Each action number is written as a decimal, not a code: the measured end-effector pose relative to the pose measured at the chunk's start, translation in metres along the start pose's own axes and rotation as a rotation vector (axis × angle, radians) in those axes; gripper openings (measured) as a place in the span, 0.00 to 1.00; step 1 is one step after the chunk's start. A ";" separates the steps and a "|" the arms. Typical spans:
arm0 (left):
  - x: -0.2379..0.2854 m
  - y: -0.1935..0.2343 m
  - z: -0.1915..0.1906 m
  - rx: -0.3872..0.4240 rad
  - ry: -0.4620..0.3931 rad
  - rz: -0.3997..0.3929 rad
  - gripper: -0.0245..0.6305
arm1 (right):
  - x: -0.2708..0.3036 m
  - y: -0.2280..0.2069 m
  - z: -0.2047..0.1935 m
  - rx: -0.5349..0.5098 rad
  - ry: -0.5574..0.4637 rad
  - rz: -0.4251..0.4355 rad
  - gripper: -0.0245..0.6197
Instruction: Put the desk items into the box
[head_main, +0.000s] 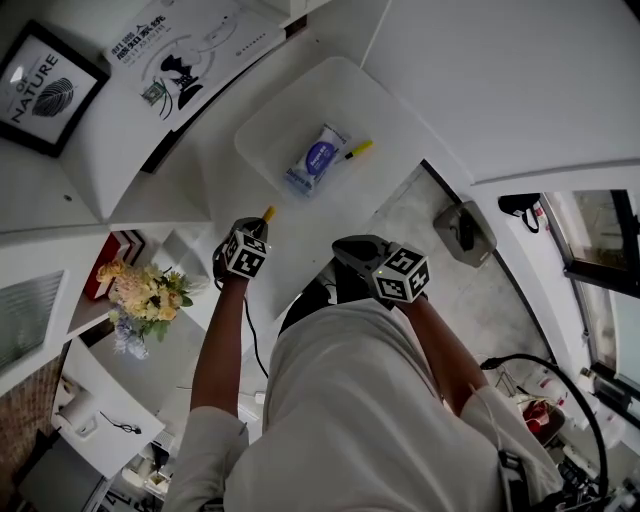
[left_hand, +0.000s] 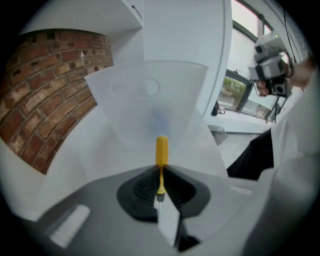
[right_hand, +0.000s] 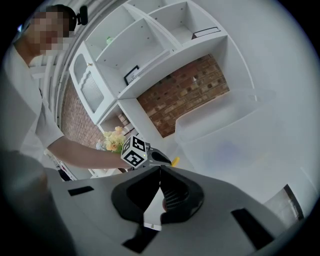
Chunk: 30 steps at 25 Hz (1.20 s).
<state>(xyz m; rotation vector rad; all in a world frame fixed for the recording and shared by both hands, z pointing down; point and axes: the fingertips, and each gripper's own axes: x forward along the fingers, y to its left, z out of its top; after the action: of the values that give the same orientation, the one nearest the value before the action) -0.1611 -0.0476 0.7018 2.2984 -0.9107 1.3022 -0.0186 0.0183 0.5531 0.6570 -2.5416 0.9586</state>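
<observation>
A clear plastic box stands on the white desk; inside lie a blue and white packet and a yellow-capped marker. My left gripper hovers just before the box's near edge, shut on a yellow pen. In the left gripper view the pen sticks out past the jaws of that gripper toward the box. My right gripper hangs to the right, shut with nothing in it. In the right gripper view its jaws meet, with the box ahead.
A framed print and a white poster lie on shelves at upper left. A flower bunch sits on a lower shelf left of my left arm. A grey bin stands on the floor at right. Brick wall is behind.
</observation>
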 end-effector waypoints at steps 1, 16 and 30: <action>-0.006 0.001 0.002 -0.014 -0.014 0.005 0.07 | 0.001 0.002 0.000 -0.001 -0.003 0.000 0.04; -0.094 0.007 0.049 -0.121 -0.227 0.077 0.07 | 0.002 0.014 0.007 -0.046 -0.035 -0.011 0.04; -0.149 0.019 0.130 -0.183 -0.341 0.188 0.07 | -0.007 -0.013 0.028 -0.066 -0.023 0.113 0.04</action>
<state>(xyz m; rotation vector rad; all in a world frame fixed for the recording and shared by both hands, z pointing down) -0.1467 -0.0823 0.5069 2.3718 -1.3256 0.8593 -0.0105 -0.0074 0.5369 0.5138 -2.6423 0.9039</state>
